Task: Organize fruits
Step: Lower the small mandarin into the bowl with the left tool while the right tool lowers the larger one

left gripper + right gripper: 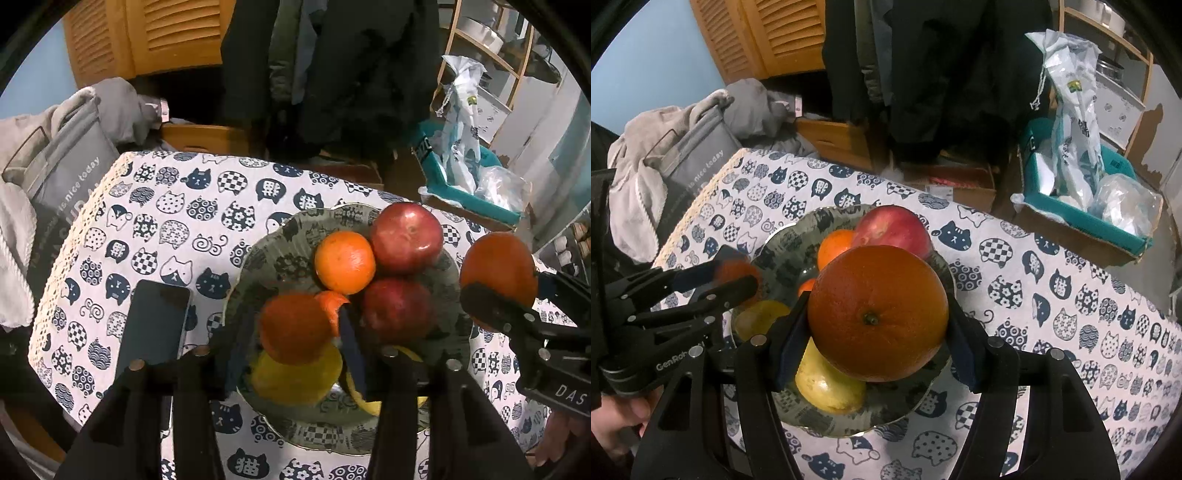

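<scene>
1. Holding a large orange [877,314] between its two pads, the right gripper [877,325] hung above the glass plate [783,236], toward its near rim; the pads pressed on both sides of the fruit.
2. From the left wrist view the same large orange [498,273] showed off the plate's [258,258] right edge, pinched in the right gripper [506,295].
3. The left gripper [295,354] reached over the plate's near-left part, its fingers [351,347] standing a little apart around a small orange [293,326]; whether the pads still touched it could not be told.
4. That small orange lay on a yellow fruit [295,376] inside the plate.
5. Further back on the plate sat another orange [345,262], with one red apple [406,236] at the far right and a second red apple [397,310] nearer.
6. A dark phone [155,321] lay flat on the cat-print tablecloth [166,206], just left of the plate.
7. A teal box [1082,214] with plastic bags stood beyond the plate, off the cloth's far-right edge.
</scene>
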Demonstrator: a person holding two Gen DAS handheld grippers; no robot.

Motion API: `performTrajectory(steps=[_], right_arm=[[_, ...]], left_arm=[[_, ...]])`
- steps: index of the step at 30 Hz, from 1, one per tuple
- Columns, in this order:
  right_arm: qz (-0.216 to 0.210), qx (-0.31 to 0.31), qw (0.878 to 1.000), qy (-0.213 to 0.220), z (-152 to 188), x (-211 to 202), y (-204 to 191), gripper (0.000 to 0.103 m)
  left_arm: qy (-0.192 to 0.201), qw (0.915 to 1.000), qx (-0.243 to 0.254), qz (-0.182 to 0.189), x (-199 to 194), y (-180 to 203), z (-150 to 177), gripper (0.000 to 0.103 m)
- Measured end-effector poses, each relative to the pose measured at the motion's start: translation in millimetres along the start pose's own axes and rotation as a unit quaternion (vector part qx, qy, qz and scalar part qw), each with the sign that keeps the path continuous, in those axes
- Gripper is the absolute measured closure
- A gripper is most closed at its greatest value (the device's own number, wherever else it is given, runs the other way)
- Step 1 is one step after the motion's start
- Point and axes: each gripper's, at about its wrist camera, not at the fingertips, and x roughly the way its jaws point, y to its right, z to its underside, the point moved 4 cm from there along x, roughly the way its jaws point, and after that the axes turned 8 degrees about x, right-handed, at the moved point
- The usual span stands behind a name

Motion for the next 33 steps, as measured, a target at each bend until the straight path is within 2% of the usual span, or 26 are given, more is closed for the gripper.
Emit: performTrajectory(steps=[3, 11, 20, 28, 33], right_arm=[[-0.010, 0.003, 1.000, -0.008, -0.5, 5.4, -3.1, 0.036], [-0.028, -0.012, 0.999, -0.030, 2.3, 24.1, -26.7, 0.036], [-0.018, -0.051, 0.997, -0.054, 10.8, 45.2, -54.2, 0.035], [-0.005, -0.073, 0.994, -0.078, 18.2, 61.9, -62.0, 0.034], [-0.005, -0.078, 0.995, -0.065, 17.6, 56.9, -65.9, 0.023]], left_arm=[[0.004, 1.0000, -0.002, -0.006, -5.1, -4.6, 1.1, 0.043], [-0.001, 0.9996, -0.004, -0.028, -20.0, -20.1, 11.7, 0.041], [-0.010, 0.9984, -0.033, -0.044, -25.8, -46.8, 28.1, 0.040], [-0.015, 0.9979, -0.045, -0.044, -27.8, -55.8, 32.9, 0.040], [-0.012, 0.9980, -0.042, -0.045, -30.9, -55.0, 31.9, 0.040]])
